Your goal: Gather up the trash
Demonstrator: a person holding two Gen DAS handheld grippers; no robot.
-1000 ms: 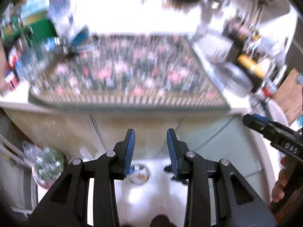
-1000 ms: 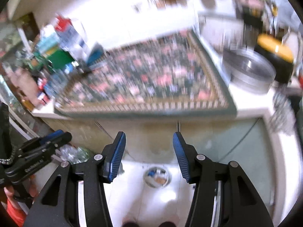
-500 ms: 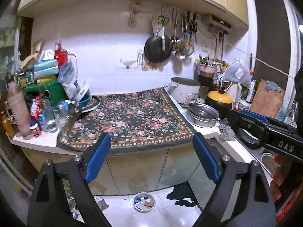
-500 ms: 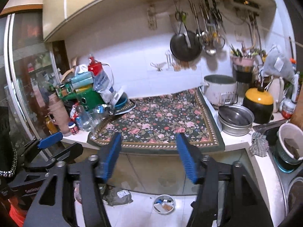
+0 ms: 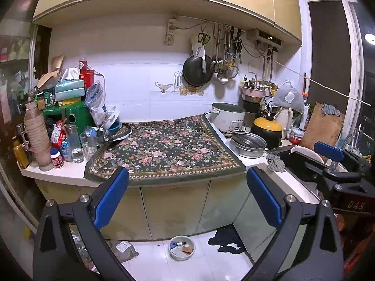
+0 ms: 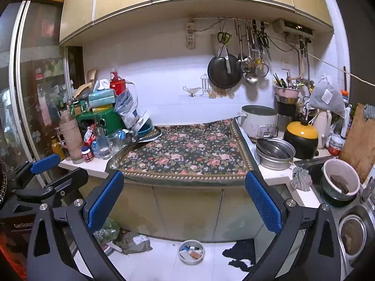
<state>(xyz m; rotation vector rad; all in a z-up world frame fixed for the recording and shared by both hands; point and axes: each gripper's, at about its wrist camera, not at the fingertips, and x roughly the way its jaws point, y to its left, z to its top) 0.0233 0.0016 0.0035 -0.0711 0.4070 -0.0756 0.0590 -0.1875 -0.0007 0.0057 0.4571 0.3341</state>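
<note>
Left wrist view
Left claw (image 5: 187, 196): spread wide, holding nothing, lower centre of frame.
Trash: round dish (image 5: 182, 247) with scraps on floor, bottom centre; crumpled bag (image 5: 124, 249) lower left.
Worktop (image 5: 58, 172): floral cloth (image 5: 164, 149) mid-frame.

Right wrist view
Right claw (image 6: 184, 197): spread wide, holding nothing.
Trash: dish (image 6: 191, 251) bottom centre; bag (image 6: 138, 242) left of it.
Dark rag (image 6: 241, 254): on floor, lower right.

We hold the left gripper (image 5: 187, 196) spread wide and empty at the bottom of the frame, facing the counter (image 5: 58, 173). A floral cloth (image 5: 164, 149) covers its middle. On the floor (image 5: 199, 267) below sit a small bowl (image 5: 182, 247) of scraps and a dark rag (image 5: 226, 240).
</note>
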